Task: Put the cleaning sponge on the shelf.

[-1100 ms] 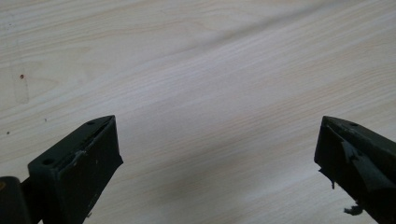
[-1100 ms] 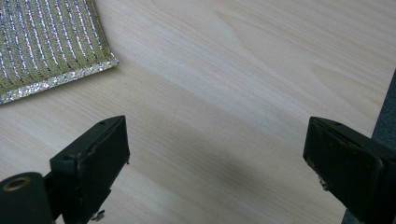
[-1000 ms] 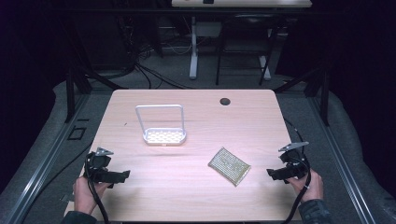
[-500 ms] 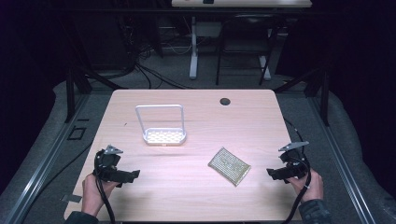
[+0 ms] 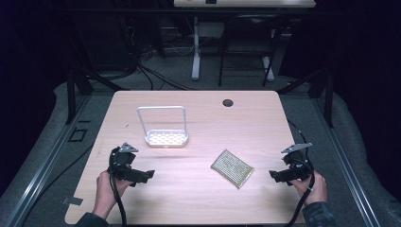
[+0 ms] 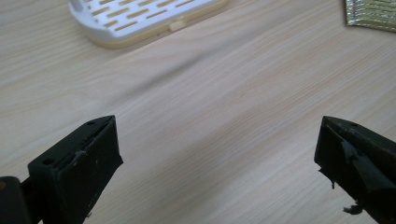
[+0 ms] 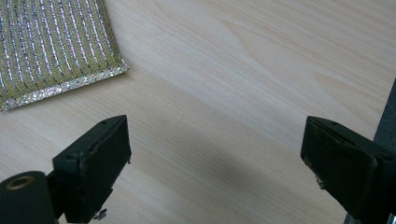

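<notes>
Both jaw pairs are held wide apart, the left hand-held gripper [image 5: 142, 175] and right hand-held gripper [image 5: 276, 176] empty; the glittery scouring pad [image 5: 231, 168] should be approached low, probably gripped by its edge.

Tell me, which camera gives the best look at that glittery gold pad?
The right gripper view: the glittery gold pad is close, its woven metallic threads and stitched edge clear. The high view shows the whole pad but small; the left gripper view catches just a corner.
</notes>
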A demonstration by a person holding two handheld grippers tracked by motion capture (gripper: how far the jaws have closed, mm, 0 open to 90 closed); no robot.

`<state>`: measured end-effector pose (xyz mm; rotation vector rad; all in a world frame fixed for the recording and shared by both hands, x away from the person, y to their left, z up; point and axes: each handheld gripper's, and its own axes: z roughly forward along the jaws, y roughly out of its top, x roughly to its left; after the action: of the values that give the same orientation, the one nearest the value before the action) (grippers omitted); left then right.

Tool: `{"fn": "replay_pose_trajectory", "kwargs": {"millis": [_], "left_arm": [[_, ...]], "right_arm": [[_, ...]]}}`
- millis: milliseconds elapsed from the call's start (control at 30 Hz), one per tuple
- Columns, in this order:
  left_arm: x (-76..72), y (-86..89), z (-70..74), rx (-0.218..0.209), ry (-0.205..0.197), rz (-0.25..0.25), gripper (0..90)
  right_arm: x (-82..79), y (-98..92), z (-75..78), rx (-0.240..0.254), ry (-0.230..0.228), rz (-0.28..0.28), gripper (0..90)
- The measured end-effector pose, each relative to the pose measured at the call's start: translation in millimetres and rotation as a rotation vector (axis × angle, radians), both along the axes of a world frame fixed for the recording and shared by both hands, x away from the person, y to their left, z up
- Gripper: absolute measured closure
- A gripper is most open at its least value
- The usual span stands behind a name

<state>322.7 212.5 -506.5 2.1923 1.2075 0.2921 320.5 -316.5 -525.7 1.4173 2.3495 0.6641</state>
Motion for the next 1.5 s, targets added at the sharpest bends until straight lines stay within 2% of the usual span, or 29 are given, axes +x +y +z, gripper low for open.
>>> {"fn": "replay_pose_trajectory", "kwargs": {"millis": [67, 233, 400, 500, 800, 1000, 1100, 1233, 1267, 1333, 1400, 1433, 1467, 1500], "left_arm": [[0.8, -3.8, 0.6, -0.002, 0.003, -0.008, 0.1], [6.0, -28.2, 7.4, -0.018, -0.002, -0.069, 0.0], [11.5, -40.7, 12.3, -0.013, -0.002, -0.098, 0.0], [15.8, -54.0, 15.4, -0.005, -0.007, -0.124, 0.0], [23.4, -79.8, 18.2, 0.007, -0.007, -0.178, 0.0], [29.6, -106.8, 20.6, -0.002, -0.013, -0.217, 0.1], [32.2, -114.7, 20.6, -0.005, -0.013, -0.227, 0.1], [40.1, -135.0, 18.9, -0.005, -0.014, -0.237, 0.1], [40.1, -135.0, 18.9, -0.005, -0.014, -0.237, 0.0], [45.6, -147.2, 16.5, -0.021, -0.014, -0.251, 0.0], [47.1, -151.7, 15.6, -0.019, -0.015, -0.255, 0.0], [50.2, -160.7, 13.2, -0.010, -0.014, -0.261, 0.0], [50.2, -160.7, 13.2, -0.010, -0.014, -0.261, 0.0], [53.7, -167.8, 10.4, -0.004, -0.007, -0.269, 0.0]], "right_arm": [[0.1, 0.1, -0.1, 0.001, 0.002, -0.003, 7.8], [-0.9, 0.8, 1.6, 0.002, -0.001, 0.003, 8.0], [-0.8, 0.6, 1.7, 0.006, 0.001, 0.004, 8.0], [-0.4, 0.2, 2.1, 0.008, -0.001, 0.006, 7.8], [0.0, 1.1, 0.2, 0.009, 0.005, 0.008, 7.8], [-0.1, 1.3, 0.3, 0.009, 0.004, 0.009, 7.8], [0.0, 1.1, 0.2, 0.008, 0.005, 0.011, 7.8], [-0.2, 1.6, 0.4, 0.006, 0.005, 0.016, 7.9], [-0.2, 1.6, 0.4, 0.006, 0.005, 0.016, 7.9], [0.2, 1.5, 0.3, 0.007, 0.003, 0.019, 7.9], [0.3, 1.4, 0.2, 0.008, 0.005, 0.017, 7.9], [0.4, 1.1, -0.6, 0.007, 0.007, 0.017, 7.9], [0.3, 1.0, -0.7, 0.006, 0.012, 0.018, 7.9], [0.2, 1.2, -1.0, 0.006, 0.014, 0.017, 7.9]]}}
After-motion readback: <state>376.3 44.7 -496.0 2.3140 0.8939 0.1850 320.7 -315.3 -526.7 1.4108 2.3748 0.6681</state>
